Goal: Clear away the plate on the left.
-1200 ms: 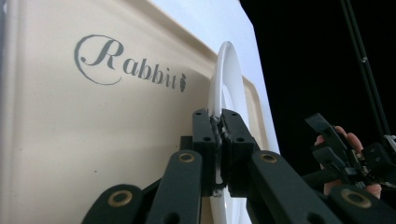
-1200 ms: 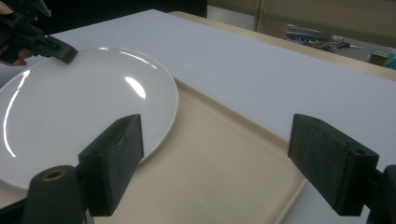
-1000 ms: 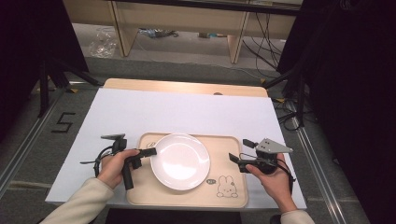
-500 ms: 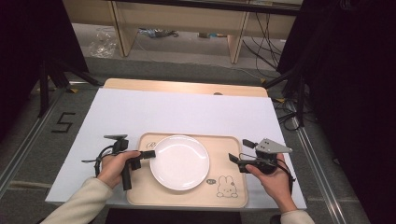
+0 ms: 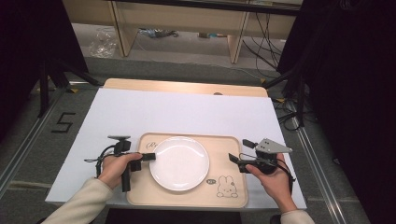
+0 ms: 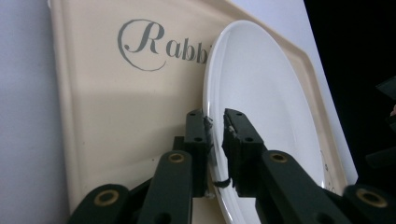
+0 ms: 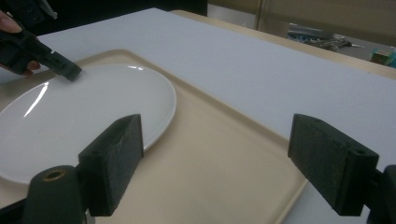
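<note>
A white plate lies on a beige tray printed with a rabbit. My left gripper reaches in from the left to the plate's rim. In the left gripper view its jaws straddle the rim of the plate. They have just been opening, and a thin gap shows on each side of the rim. My right gripper hovers open over the tray's right edge, nothing between its jaws. From there the plate and the left gripper show farther off.
The tray sits near the front edge of a white sheet that covers a wooden table. Beyond the table are a shelf frame and loose cables on the floor. Dark stands flank both sides.
</note>
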A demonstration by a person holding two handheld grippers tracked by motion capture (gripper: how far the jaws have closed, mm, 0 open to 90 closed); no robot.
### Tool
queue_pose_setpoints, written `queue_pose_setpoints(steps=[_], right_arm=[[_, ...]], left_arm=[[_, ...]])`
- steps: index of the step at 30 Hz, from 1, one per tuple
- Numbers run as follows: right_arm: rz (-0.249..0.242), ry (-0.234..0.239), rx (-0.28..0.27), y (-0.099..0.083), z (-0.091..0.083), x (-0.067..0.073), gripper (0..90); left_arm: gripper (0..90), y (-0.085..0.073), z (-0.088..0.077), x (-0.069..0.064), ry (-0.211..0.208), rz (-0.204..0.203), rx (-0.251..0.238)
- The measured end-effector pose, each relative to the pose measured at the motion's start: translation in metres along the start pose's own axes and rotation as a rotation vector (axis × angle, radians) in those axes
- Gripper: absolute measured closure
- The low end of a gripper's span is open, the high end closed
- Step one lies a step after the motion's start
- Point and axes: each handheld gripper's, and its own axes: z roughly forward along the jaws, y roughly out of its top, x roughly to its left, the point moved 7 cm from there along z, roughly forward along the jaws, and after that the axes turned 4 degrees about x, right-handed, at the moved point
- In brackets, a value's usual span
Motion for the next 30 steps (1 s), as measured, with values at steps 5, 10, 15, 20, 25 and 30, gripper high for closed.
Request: queue_pose_setpoints(steps=[5,10,15,20,25,30], right_arm=[[-0.003,-0.003,-0.005,0.000,0.000,-0.001,19.1],[0.017,-0.009,0.005,-0.001,-0.001,0.001,19.1],[0.019,0.003,-0.004,0.000,0.000,0.001,19.1],[0.024,-0.004,0.010,-0.001,-0.001,0.001,19.1],[0.012,0.000,-0.006,0.000,0.000,0.000,19.1],[0.021,0.013,0.003,-0.001,0.001,0.000,19.1]], left_arm=[[66.7,-0.001,-0.001,-0.005,0.007,0.047,-0.005],[54.4,0.003,-0.009,-0.010,0.045,0.198,-0.063],[42.9,0.011,-0.023,-0.020,0.078,0.418,-0.166],[36.6,0.020,-0.038,-0.038,0.098,0.612,-0.297],[32.2,0.025,-0.053,-0.057,0.097,0.776,-0.440],[28.8,0.028,-0.070,-0.073,0.118,0.965,-0.551]])
